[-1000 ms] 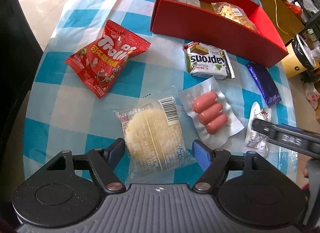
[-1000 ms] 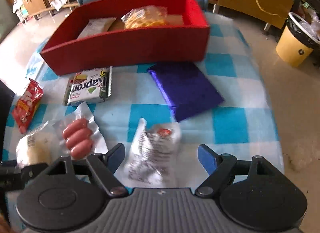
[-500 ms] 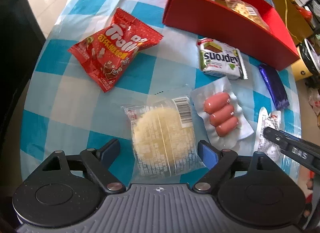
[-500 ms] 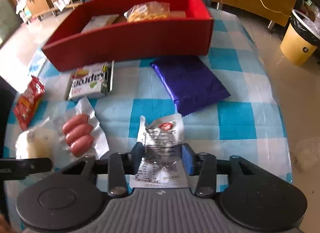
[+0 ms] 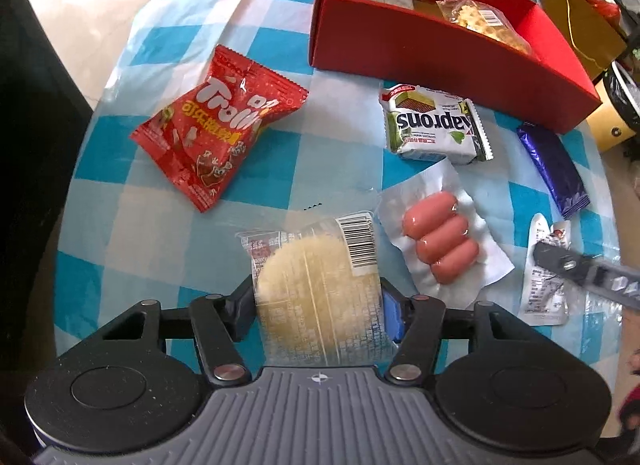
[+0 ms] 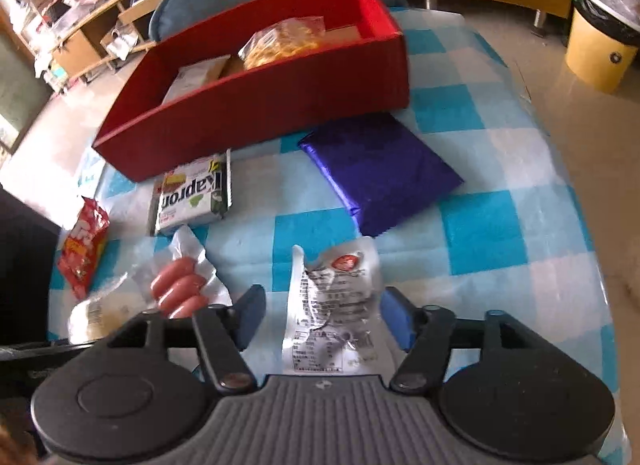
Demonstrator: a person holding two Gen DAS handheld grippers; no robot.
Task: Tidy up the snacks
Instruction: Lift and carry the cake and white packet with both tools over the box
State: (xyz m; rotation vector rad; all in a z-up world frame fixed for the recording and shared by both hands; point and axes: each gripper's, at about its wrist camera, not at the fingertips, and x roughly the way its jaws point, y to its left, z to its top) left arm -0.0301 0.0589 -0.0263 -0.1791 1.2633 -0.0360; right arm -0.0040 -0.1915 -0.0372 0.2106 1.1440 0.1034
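On the blue-checked tablecloth [image 5: 132, 249] my left gripper [image 5: 316, 305] points down, its jaws closing, and both pads touch the sides of a clear packet with a pale round cake [image 5: 316, 281]. My right gripper [image 6: 322, 313] has its jaws opening. A crumpled white sachet [image 6: 332, 305] lies between them, with a gap on the left side. The red box [image 6: 260, 105] at the back holds a yellow snack bag [image 6: 284, 41] and a white packet [image 6: 192, 79].
Loose on the cloth are a sausage pack [image 5: 440, 245], a Kaprons wafer pack [image 5: 432, 125], a red Trolli bag [image 5: 216, 125] and a purple packet [image 6: 380, 173]. A yellow bin [image 6: 600, 49] stands on the floor past the table's right edge.
The left jaws have narrowed onto the cake packet. The right jaws squeezed the sachet half a second ago and have spread apart again. The sachet lies more crumpled.
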